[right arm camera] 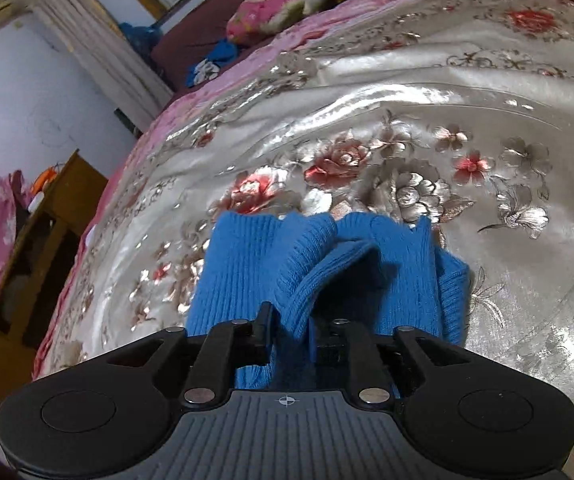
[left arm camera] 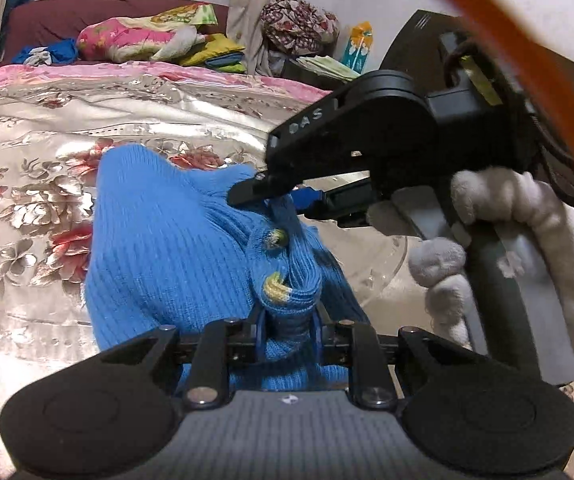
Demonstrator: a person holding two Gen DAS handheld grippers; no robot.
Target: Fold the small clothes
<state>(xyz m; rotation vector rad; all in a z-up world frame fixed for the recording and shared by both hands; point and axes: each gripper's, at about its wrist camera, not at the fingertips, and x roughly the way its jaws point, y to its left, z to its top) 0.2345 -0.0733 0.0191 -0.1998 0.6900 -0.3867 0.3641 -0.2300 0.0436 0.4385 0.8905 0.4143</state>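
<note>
A: State the work surface.

B: A bed (right arm camera: 427, 92) with a shiny floral bedspread (left arm camera: 27, 184). Pillows and loose clothes lie at its far end, by the wall.

A: Locate the garment.

B: A blue ribbed knit sweater (left arm camera: 159, 248) lies bunched on the bedspread, near the middle. In the right wrist view its cloth (right arm camera: 247, 272) rises in folds toward the camera. Two yellow-and-white buttons (left arm camera: 275, 286) sit along its gathered edge.

A: Report the left tongs.

B: The left tongs (left arm camera: 287, 330) are nearly closed. A thick roll of the sweater's buttoned edge sits between the fingers, and they press on it.

A: Report the right tongs.

B: In the left wrist view, the right tongs (left arm camera: 283, 194) come in from the right, held by a hand in a white glove (left arm camera: 527, 232). Their tips pinch a strip of the sweater's edge just above the upper button. In their own view, the right tongs (right arm camera: 293, 330) stand slightly apart with a fold of blue cloth filling the gap.

A: Spacing between the two tools?

B: Near each other, on the same gathered edge.
</note>
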